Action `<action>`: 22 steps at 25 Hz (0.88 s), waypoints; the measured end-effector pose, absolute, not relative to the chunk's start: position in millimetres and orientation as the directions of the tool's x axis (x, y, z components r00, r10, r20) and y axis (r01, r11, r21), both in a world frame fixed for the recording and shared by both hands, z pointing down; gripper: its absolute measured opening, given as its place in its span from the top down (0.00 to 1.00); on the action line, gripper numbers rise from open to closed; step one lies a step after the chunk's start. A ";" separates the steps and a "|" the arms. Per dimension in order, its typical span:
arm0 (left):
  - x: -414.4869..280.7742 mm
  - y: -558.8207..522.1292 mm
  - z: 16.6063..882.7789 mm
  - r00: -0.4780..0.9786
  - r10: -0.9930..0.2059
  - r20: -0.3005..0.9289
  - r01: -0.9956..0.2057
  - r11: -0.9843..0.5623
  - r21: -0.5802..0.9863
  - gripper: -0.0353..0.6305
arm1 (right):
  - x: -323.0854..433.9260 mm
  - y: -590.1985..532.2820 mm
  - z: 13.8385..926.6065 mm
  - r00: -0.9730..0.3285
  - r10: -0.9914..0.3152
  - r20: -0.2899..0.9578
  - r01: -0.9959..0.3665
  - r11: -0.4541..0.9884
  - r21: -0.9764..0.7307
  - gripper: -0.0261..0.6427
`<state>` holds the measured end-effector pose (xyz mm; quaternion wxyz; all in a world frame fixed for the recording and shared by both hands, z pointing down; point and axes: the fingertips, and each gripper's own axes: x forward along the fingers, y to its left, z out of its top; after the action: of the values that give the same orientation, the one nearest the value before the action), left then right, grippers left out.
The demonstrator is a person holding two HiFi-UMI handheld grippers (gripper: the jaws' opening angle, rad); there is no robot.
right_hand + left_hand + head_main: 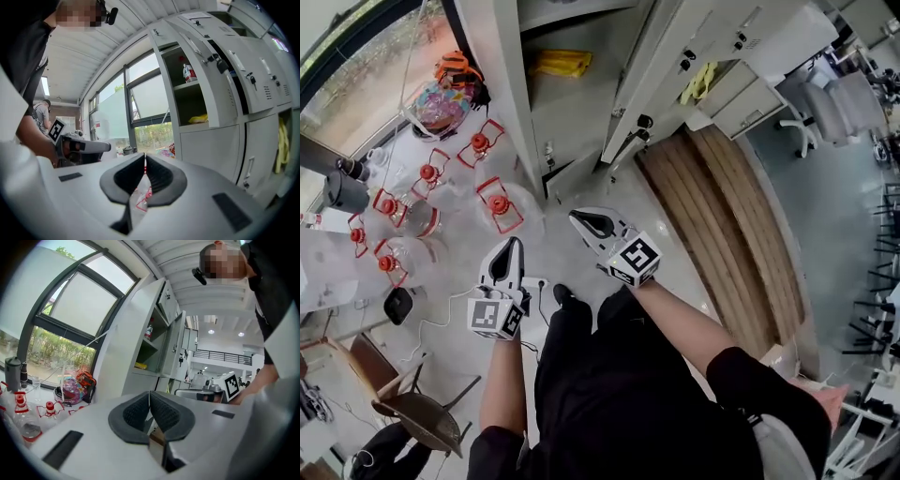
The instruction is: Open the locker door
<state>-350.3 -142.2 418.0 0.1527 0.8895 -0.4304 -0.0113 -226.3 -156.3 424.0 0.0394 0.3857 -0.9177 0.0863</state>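
Your left gripper [150,401] has its fingers pressed together on nothing, and your right gripper [144,164] is the same, pads meeting with nothing between them. Both point toward the locker [581,112], with bare pale floor between their tips and its base. Red-clasped glass jars [497,202] crowd the floor to your left; a wooden strip [722,225] runs along your right. The upper locker door [652,66] already stands swung out, its edge toward you. Inside are a yellow bundle [561,63] and a bottle [189,72]; its red label seems printed, but it is too small to read.
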 end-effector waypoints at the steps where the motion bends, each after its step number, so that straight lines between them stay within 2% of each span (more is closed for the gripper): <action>1: -350.0 -146.1 420.3 0.634 -0.765 0.112 -0.759 -0.589 0.276 0.92 | -227.6 -160.1 429.6 -0.694 -0.706 0.141 -0.720 0.682 -0.130 0.94; 9: -333.4 -184.2 444.3 0.659 -0.742 0.124 -0.743 -0.616 0.263 0.92 | -228.4 -206.7 469.6 -0.668 -0.725 0.168 -0.744 0.652 -0.145 0.93; 14: -326.2 -207.8 460.3 0.652 -0.745 0.143 -0.752 -0.610 0.249 0.92 | -225.1 -242.9 500.6 -0.642 -0.743 0.191 -0.767 0.619 -0.172 0.87; 22: -338.0 -231.6 486.4 0.622 -0.765 0.165 -0.776 -0.574 0.261 0.92 | -228.9 -286.9 537.9 -0.625 -0.749 0.221 -0.780 0.608 -0.149 0.83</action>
<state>-338.0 -231.6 486.4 0.1557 0.8870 -0.4344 0.0170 -228.9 -286.9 537.9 0.0683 0.4275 -0.8939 0.1158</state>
